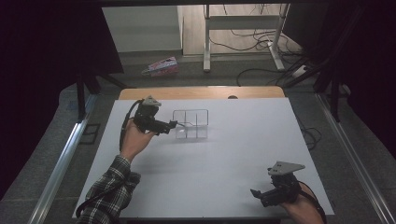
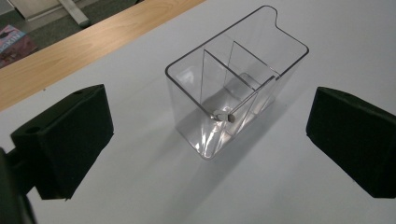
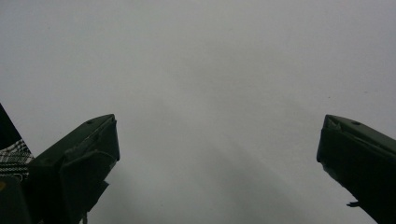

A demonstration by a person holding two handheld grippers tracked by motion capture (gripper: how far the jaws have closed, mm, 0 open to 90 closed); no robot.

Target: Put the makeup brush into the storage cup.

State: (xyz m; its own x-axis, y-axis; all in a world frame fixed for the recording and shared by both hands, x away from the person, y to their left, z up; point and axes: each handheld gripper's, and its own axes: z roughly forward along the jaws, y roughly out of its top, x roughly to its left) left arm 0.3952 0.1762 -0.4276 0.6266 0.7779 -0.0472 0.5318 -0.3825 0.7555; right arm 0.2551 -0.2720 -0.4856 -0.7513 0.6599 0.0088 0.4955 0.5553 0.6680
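Dim room, dark vignetted edges, soft shadows, slight blur

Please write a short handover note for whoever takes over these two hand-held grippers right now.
Left hand-held gripper: open, holding nothing, aimed at the clear box with its jaws on either side of the near end, apart from it.
Right hand-held gripper: open, holding nothing, low over the table at the near right corner, far from the box.
Box: upright on the far left-centre of the table, divided into compartments, nothing visible inside.
Done: the approach only; nothing is gripped.
Left: probably close the left hand-held gripper on the box, or on its divider, and carry on from there.
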